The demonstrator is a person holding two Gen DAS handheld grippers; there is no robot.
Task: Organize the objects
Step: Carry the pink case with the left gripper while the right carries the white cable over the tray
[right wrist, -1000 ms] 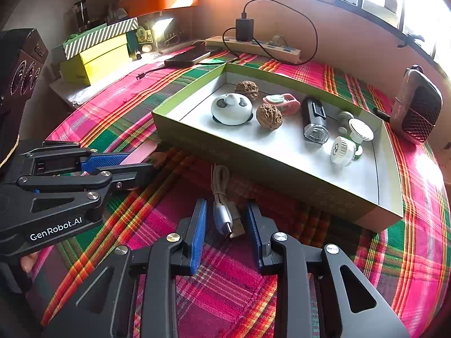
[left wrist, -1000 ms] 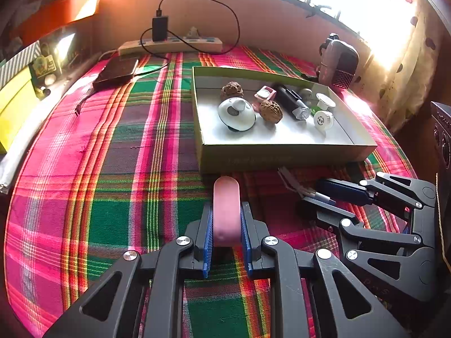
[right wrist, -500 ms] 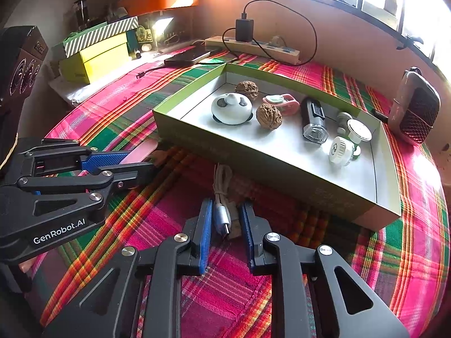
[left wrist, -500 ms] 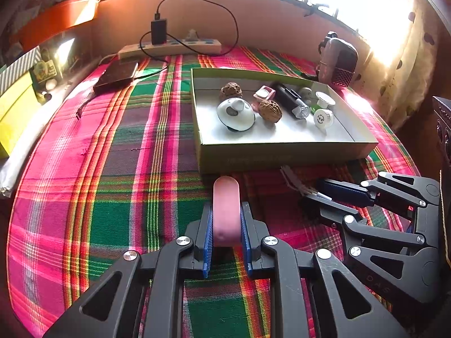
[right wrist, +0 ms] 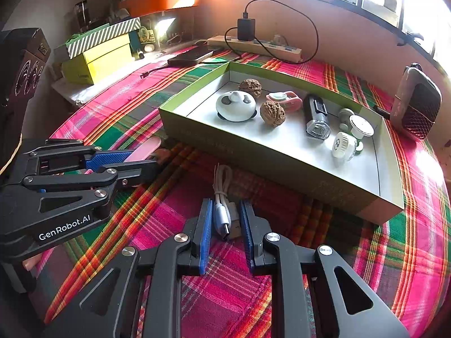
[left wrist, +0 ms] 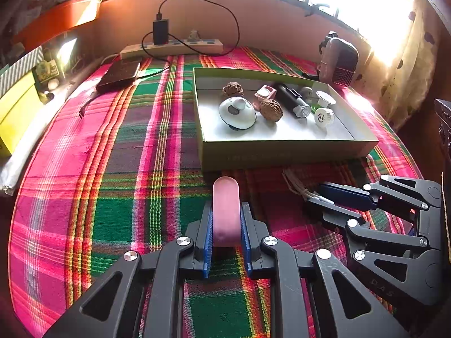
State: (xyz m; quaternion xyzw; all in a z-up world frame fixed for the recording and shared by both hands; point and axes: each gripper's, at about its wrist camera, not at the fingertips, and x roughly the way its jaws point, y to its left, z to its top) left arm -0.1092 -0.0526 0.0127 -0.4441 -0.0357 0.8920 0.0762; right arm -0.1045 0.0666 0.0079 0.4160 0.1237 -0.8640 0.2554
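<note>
Plaid cloth (left wrist: 112,146) covers surface. Green tray (right wrist: 282,157) on it holds panda case (right wrist: 236,105), two walnuts, small bits. Left tool (left wrist: 226,219) clenched on pink oblong piece (left wrist: 226,208), just before tray's near wall. Right tool (right wrist: 225,219) has just closed onto coiled white cable (right wrist: 222,194), plugs between pads, on cloth near tray.

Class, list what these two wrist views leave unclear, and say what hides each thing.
- Pink strip, left wrist view: near end hidden between the left tongs.
- Cable, right wrist view: plug sides covered by the right tongs.
- White cap, both views: print too small.
</note>
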